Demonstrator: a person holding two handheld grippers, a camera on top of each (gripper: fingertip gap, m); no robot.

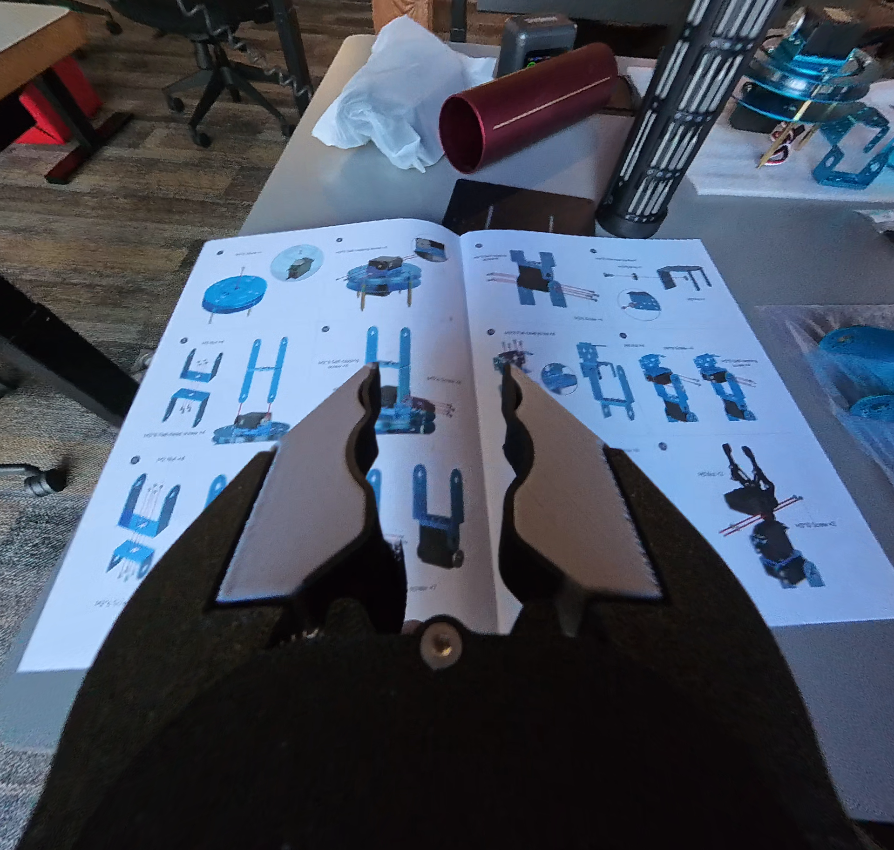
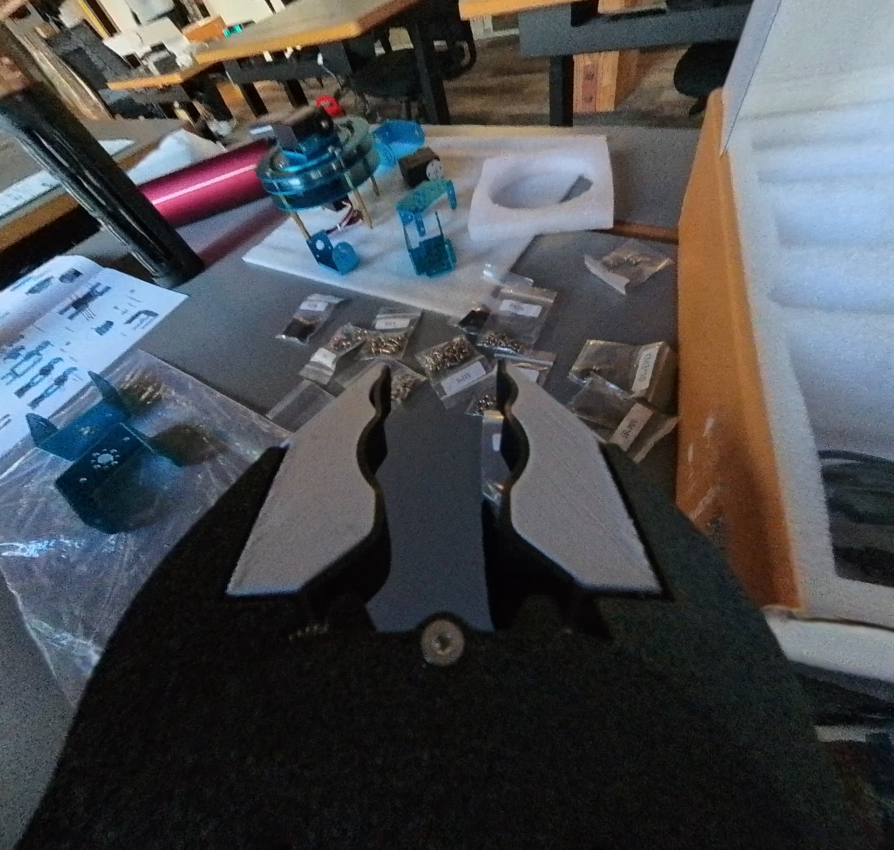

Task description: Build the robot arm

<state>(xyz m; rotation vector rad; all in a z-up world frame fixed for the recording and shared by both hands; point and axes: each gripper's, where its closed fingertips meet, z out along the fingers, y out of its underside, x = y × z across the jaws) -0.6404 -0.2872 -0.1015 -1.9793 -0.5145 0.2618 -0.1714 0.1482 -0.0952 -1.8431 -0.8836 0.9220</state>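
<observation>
While hovering over an open instruction booklet (image 1: 464,391) at frame centre, the left tool (image 1: 439,373) is sitting spread and holding nothing. A maroon tube (image 1: 532,106) and a black slotted cylinder (image 1: 677,116) are lying on the grey worktop (image 1: 309,188) toward the upper right. The right tool (image 2: 442,371) is also spread and empty, pointing at small bags of probably screws (image 2: 450,357); a blue round assembly (image 2: 314,169) is standing upper centre.
</observation>
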